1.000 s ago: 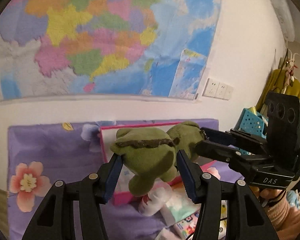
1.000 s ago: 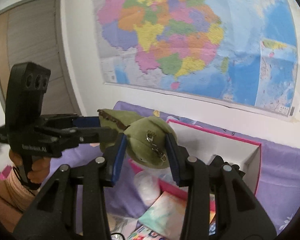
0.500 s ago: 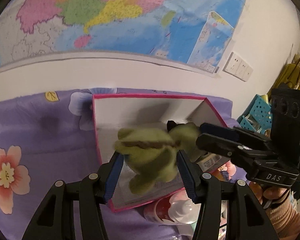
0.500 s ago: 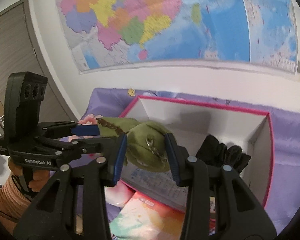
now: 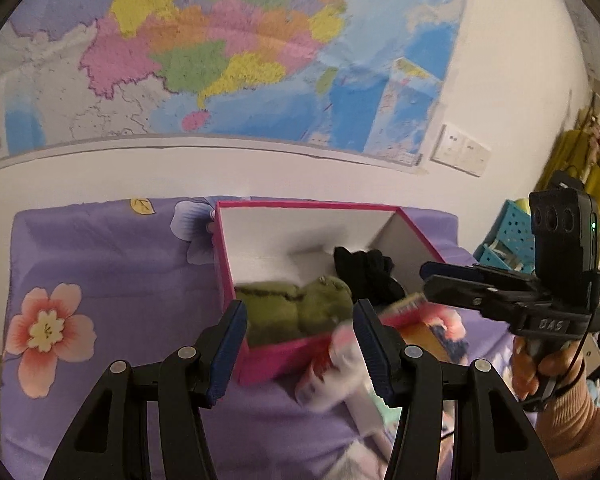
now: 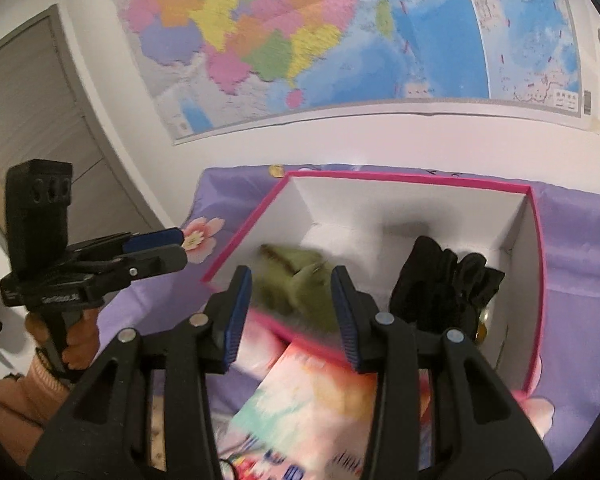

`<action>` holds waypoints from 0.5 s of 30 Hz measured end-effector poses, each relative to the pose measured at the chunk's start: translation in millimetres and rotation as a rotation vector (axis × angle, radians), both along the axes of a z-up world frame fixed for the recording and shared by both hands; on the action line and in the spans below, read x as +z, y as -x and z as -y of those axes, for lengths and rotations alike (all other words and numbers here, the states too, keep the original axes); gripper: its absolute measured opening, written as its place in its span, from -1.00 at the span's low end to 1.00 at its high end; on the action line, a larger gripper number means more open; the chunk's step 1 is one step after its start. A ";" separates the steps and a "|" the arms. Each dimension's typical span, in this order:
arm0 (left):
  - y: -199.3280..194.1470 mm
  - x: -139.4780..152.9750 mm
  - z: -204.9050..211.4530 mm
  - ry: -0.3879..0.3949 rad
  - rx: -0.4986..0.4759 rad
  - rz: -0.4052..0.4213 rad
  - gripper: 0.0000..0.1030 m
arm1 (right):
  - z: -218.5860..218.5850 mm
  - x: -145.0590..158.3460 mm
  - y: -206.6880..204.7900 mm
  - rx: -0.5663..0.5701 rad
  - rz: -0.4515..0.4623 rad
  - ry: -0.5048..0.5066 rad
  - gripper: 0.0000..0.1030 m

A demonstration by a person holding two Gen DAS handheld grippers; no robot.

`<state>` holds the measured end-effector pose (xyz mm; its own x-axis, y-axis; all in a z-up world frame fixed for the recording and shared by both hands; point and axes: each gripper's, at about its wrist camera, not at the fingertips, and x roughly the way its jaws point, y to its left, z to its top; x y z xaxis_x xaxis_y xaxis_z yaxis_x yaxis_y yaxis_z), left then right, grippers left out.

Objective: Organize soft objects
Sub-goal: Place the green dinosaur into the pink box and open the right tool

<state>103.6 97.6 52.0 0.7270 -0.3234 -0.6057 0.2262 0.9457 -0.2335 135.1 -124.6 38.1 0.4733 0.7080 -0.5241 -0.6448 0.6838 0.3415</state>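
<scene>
Jaws of both grippers stand apart and hold nothing: the left gripper [image 5: 300, 336] and the right gripper [image 6: 292, 312] hover just before the near rim of the pink-edged white cardboard box [image 5: 260, 216]. Inside it lies the green plush toy [image 5: 296, 310], near the front left corner, beside a black crumpled cloth [image 5: 363, 268]. White letters "DAS" can be read on the right gripper's body; the label on the left one is too blurred to read. Colourful packets [image 6: 315, 400] before the box are smeared, and their printing cannot be made out.
</scene>
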 end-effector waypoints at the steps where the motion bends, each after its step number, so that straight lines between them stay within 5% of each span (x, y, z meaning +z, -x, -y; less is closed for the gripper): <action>1: 5.8 -0.2 -0.6 0.004 -0.008 0.001 0.10 | 1.5 2.0 10.3 0.025 0.005 -0.007 -0.13; 15: 63.4 -49.6 2.8 0.024 -0.065 -0.137 0.11 | -10.6 -34.4 99.8 0.286 -0.116 0.068 -0.09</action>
<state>40.2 94.8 2.4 0.6151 -0.3826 -0.6894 0.2512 0.9239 -0.2886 35.3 -114.0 3.8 0.1940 0.7652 -0.6139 -0.7737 0.5041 0.3838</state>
